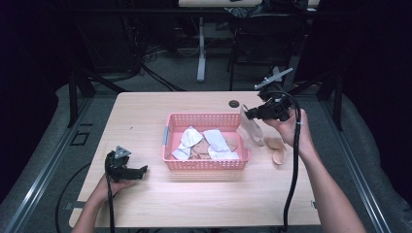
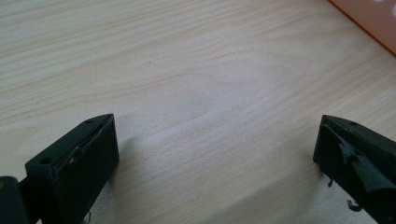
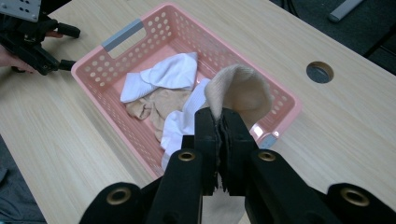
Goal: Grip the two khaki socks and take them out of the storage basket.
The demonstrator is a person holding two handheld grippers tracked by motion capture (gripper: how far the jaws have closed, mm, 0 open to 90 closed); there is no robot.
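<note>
High view: a pink basket [image 1: 206, 166] sits mid-table [image 1: 145, 208] with white socks [image 1: 215, 141] and beige ones lying in it. At about three o'clock from the basket, the right gripper [image 1: 248, 113] is held above the table near the basket's right end, its jaws pinched on a beige sock [image 1: 253, 130] that hangs down from them just outside the basket's right wall. More beige socks [image 1: 277, 149] lie on the table at four o'clock from the hanging one. At eight o'clock from the basket, the left gripper [image 1: 142, 172] rests low by the table in the person's left hand [image 1: 116, 185], pointing toward the basket, well apart from it.

Left gripper view: the two black jaws stand wide apart with bare table [image 2: 196, 93] between them. A corner of the basket [image 2: 373, 18] shows at one o'clock.

Right gripper view: the right gripper [image 3: 219, 140] has its jaws pressed together on the sock [image 3: 240, 91], whose rounded end stands up above the tips at twelve o'clock while the rest drops below them. Beyond lies the basket [image 3: 116, 37], with a white sock [image 3: 163, 74] at eleven o'clock from the jaws and a beige one beside it. The left gripper [image 3: 67, 46] shows at ten o'clock, past the basket's far end, jaws apart. A round hole [image 3: 320, 72] in the table [image 3: 355, 116] sits at two o'clock.
</note>
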